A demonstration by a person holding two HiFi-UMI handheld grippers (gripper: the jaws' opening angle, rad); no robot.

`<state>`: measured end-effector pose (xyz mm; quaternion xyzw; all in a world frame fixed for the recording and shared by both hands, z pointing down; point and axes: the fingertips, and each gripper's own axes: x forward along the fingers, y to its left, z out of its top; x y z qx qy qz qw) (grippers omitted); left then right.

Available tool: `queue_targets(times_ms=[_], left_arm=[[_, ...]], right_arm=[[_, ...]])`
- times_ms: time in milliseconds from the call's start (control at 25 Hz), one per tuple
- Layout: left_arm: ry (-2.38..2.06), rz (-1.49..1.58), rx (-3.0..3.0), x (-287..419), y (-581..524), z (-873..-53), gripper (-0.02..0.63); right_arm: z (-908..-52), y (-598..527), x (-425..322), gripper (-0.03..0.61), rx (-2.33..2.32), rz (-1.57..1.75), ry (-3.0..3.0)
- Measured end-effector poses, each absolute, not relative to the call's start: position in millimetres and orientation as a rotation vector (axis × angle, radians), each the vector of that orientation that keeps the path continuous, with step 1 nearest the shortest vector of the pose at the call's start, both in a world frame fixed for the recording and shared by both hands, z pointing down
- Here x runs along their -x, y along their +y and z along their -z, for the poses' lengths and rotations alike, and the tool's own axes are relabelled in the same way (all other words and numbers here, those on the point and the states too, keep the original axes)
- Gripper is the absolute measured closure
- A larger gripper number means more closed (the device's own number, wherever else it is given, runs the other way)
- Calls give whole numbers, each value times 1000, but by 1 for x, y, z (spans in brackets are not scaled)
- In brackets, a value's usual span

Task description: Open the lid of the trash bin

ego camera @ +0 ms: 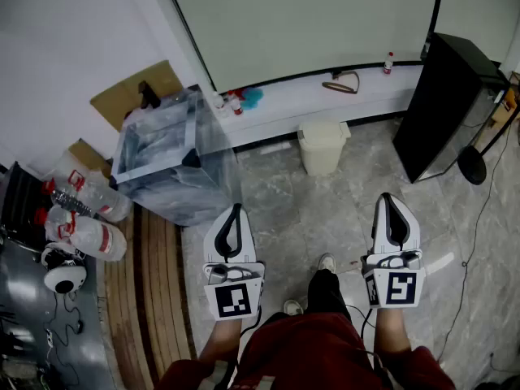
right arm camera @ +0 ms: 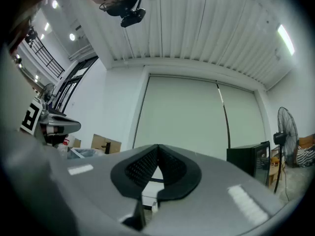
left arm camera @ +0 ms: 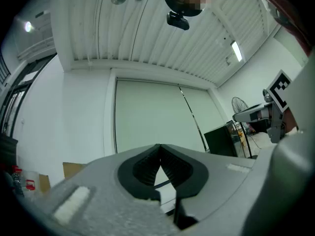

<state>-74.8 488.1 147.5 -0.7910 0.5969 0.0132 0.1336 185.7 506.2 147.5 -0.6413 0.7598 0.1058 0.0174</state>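
Observation:
The trash bin (ego camera: 322, 145) is small and cream-coloured, with its lid down. It stands on the marble floor against the white ledge (ego camera: 325, 96), ahead of both grippers. My left gripper (ego camera: 236, 210) is held level to the bin's lower left, its jaws shut with nothing between them. The right gripper (ego camera: 389, 200) sits to the bin's lower right, also shut and empty. Both are well short of the bin. The left gripper view shows the closed left gripper (left arm camera: 158, 147) before a pale wall panel. The right gripper view shows the same for the right gripper (right arm camera: 157, 148). The bin is not clearly seen in either gripper view.
A large clear plastic-lined container (ego camera: 166, 159) stands at left, beside several plastic bottles (ego camera: 85, 218) and cardboard (ego camera: 134, 92). A black cabinet (ego camera: 445, 104) and a fan base (ego camera: 471, 166) stand at right. A cable (ego camera: 479, 242) runs over the floor. The person's legs and shoes (ego camera: 325, 263) are below.

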Motion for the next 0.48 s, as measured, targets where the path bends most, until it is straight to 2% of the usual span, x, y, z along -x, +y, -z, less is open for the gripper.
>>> queue_targets(times_ms=[480], left_arm=[[1740, -1, 2327, 55, 423, -159, 609]], right_arm=[[-156, 441, -204, 578, 2009, -272, 2356]])
